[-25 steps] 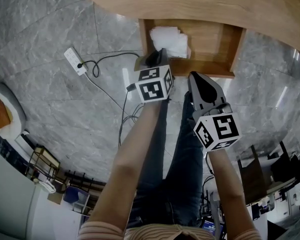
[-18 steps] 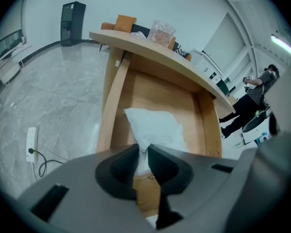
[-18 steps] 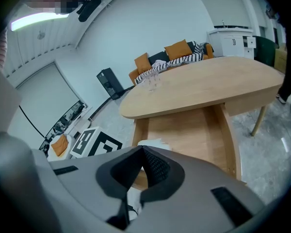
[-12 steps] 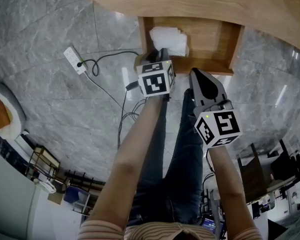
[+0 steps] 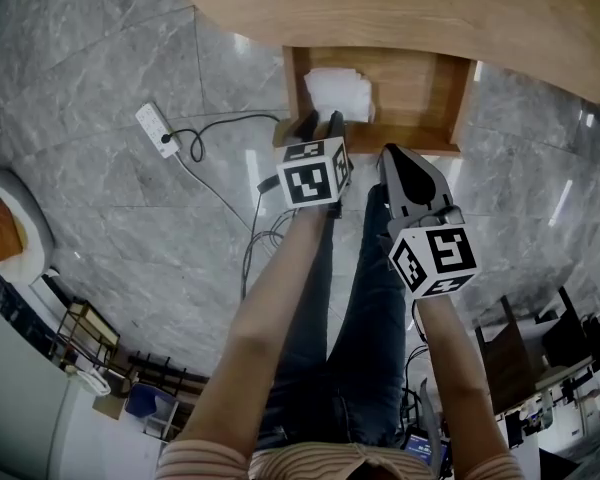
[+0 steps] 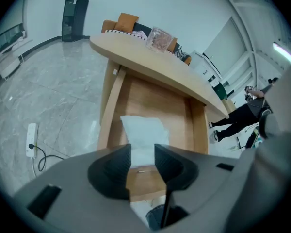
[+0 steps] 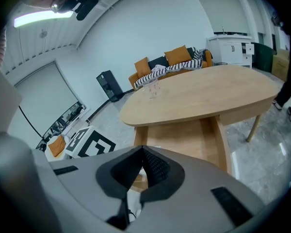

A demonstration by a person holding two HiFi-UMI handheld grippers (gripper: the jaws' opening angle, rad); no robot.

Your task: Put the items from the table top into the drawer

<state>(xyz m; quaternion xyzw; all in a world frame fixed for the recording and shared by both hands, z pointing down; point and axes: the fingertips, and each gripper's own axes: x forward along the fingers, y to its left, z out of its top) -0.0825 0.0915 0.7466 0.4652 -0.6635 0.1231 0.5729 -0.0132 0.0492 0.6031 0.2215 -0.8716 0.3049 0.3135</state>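
An open wooden drawer (image 5: 450, 98) juts out from under the oval wooden table (image 5: 430, 8). A white soft packet (image 5: 338, 93) lies in its left half, also seen in the left gripper view (image 6: 143, 132) past the jaws. My left gripper (image 5: 320, 120) hovers over the drawer's front edge just short of the packet; its jaws are opening and nothing is between them (image 6: 142, 152). My right gripper (image 5: 388, 153) hangs to the right, in front of the drawer, shut and empty (image 7: 142, 149). A clear container (image 6: 159, 39) stands on the table top.
A white power strip (image 5: 155, 126) with a black cable lies on the marble floor to the left. The person's legs (image 5: 355, 298) stand below the drawer front. An orange cushion (image 5: 0, 228) sits far left. Another person (image 6: 242, 118) stands beyond the table.
The left gripper's jaws have spread apart and it has lifted back a little from the white packet, which stays in the drawer. The right gripper has kept still.
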